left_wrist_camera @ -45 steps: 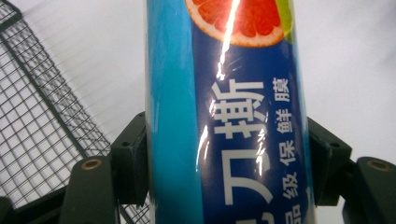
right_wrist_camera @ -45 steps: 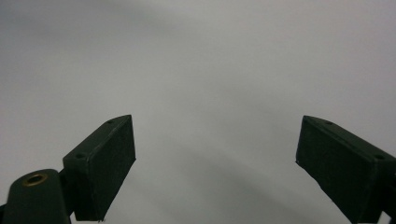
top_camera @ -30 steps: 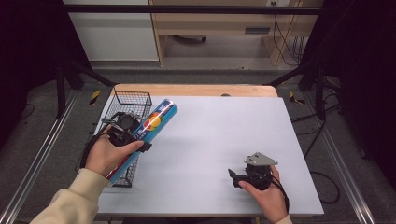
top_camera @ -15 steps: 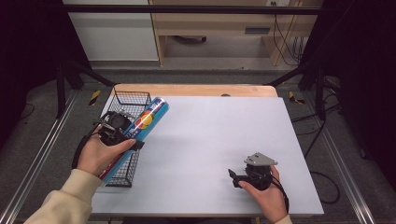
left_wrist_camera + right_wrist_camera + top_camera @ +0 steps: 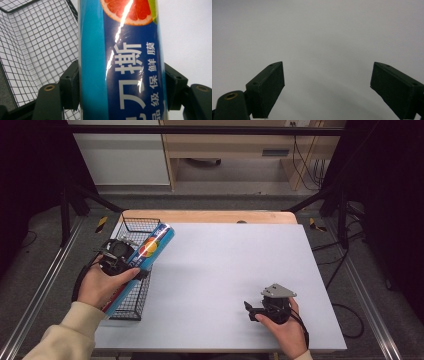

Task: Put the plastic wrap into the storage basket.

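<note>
Left of frame, the left gripper [image 5: 131, 265] clamps a blue wrap box [image 5: 150, 251] over the wire basket [image 5: 131, 301], not yet released; the right gripper [image 5: 256, 310] idles, jaws apart.

Left gripper [image 5: 131, 265] raised at table's left edge, jaws clamped tight, hand [image 5: 100, 285] wrapped round its body. Right gripper [image 5: 248, 308] resting low, jaws spread wide, pointing left.
</note>
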The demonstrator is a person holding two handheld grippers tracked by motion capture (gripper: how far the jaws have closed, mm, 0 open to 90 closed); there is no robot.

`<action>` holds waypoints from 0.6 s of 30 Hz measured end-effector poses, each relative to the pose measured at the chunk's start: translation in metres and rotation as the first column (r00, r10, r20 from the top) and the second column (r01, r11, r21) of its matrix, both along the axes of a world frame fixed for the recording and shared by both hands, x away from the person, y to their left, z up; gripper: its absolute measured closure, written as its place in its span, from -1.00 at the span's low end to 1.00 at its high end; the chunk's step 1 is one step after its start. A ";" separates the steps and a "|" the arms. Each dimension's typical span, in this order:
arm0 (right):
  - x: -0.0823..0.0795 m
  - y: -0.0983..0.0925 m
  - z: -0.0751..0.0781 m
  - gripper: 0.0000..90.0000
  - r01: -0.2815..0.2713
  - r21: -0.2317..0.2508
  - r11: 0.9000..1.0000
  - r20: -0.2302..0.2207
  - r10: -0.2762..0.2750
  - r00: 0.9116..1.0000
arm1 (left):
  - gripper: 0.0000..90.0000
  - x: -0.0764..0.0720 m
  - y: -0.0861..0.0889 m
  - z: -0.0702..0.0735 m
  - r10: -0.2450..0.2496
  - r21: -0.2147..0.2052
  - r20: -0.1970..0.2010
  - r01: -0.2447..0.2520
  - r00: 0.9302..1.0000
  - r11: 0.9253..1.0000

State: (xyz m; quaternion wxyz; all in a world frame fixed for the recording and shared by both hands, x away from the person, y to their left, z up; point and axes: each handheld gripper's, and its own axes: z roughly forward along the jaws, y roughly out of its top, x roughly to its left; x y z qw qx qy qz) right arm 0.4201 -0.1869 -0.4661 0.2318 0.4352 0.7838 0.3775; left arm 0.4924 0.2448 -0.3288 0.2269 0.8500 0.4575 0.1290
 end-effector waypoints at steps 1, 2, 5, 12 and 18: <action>0.000 0.000 0.000 -0.73 0.000 0.000 1.000 0.000 0.000 1.000 | -0.31 0.000 0.001 0.000 0.003 -0.001 -0.001 -0.003 1.000 1.000; 0.000 0.000 0.000 -0.73 -0.002 -0.002 1.000 0.002 0.002 1.000 | -0.31 0.000 0.002 0.000 0.006 -0.002 -0.002 -0.006 1.000 1.000; 0.000 0.000 0.000 -0.73 -0.002 -0.002 1.000 0.000 0.002 1.000 | -0.31 0.000 0.004 0.000 0.015 -0.002 0.001 -0.015 1.000 1.000; 0.000 0.000 0.000 -0.73 0.000 -0.002 1.000 0.000 0.000 1.000 | -0.30 0.000 0.009 0.000 0.032 -0.004 0.001 -0.032 0.999 0.999; 0.000 0.001 -0.001 -0.73 0.001 0.003 1.000 -0.007 -0.001 1.000 | -0.30 0.000 0.013 0.000 0.048 -0.005 0.004 -0.048 0.999 0.999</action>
